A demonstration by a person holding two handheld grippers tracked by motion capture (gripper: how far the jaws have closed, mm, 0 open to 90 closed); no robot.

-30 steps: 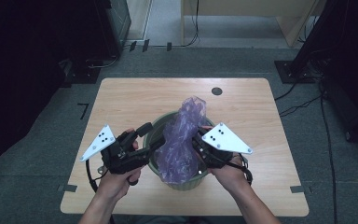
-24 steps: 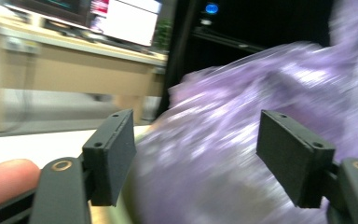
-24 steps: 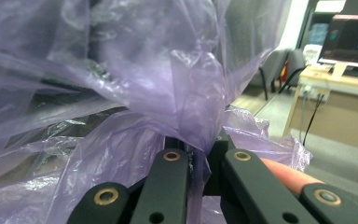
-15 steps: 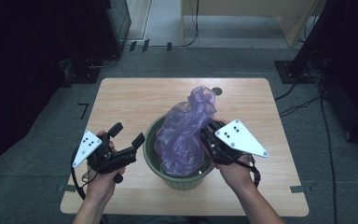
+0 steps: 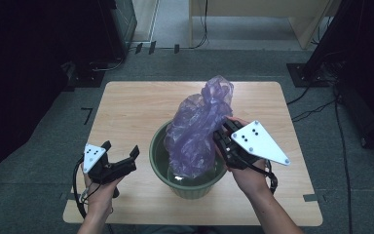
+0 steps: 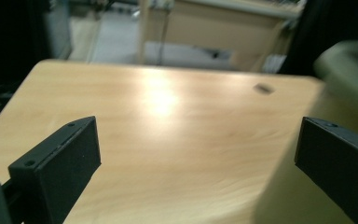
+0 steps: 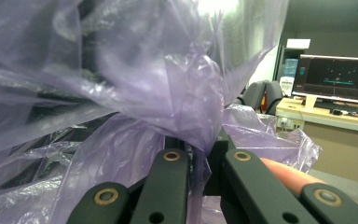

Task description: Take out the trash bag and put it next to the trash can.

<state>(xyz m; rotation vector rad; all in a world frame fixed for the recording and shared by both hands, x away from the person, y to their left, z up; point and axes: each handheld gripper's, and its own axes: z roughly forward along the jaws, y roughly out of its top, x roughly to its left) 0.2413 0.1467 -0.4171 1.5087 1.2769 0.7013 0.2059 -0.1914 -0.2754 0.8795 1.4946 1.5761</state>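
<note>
The crinkly purple plastic bag [image 5: 199,131] hides much of the round green bin [image 5: 160,163] near the tabletop's [image 5: 126,107] front edge. The right gripper [image 5: 221,139] pinches the bag tight. The left gripper [image 5: 121,152], jaws just opened wide, holds nothing.

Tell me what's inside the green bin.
The purple plastic bag hangs into the green bin, pinched by the right gripper. The bag covers most of the bin's bottom.

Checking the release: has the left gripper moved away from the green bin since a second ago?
Yes. The left gripper, jaws just opened with nothing between them, has pulled off the green bin rim toward the table's left near corner.
</note>
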